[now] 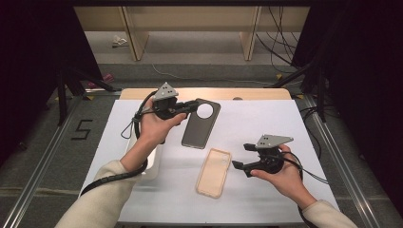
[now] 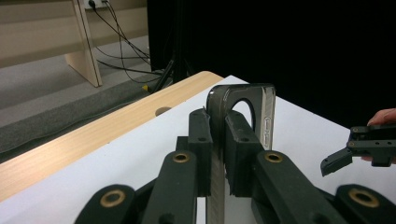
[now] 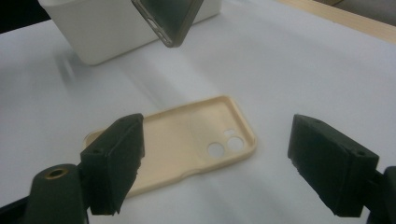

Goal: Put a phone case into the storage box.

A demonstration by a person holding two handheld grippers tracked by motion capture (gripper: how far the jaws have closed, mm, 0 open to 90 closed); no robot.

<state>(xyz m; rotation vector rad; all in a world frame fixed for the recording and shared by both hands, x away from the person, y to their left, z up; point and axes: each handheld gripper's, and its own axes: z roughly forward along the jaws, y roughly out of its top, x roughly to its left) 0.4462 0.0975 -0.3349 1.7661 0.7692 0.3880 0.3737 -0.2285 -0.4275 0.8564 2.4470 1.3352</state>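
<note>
Two cases: dark case (image 1: 201, 124) lifted, beige case (image 1: 214, 172) flat on the white sheet (image 1: 266, 123).
Left gripper (image 1: 189, 107): jaws pressed on the dark case's edge near its round camera hole; you hold it off the table.
Right gripper (image 1: 241, 156): jaws spread, nothing between them, just beside the beige case.
Done: dark case picked up.
Left: beige case not gripped yet; white tray (image 3: 107, 28) unused.

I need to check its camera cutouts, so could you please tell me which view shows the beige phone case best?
The right gripper view: the beige phone case lies close, open side up, cutouts clear. The high view shows it small on the white table.
</note>
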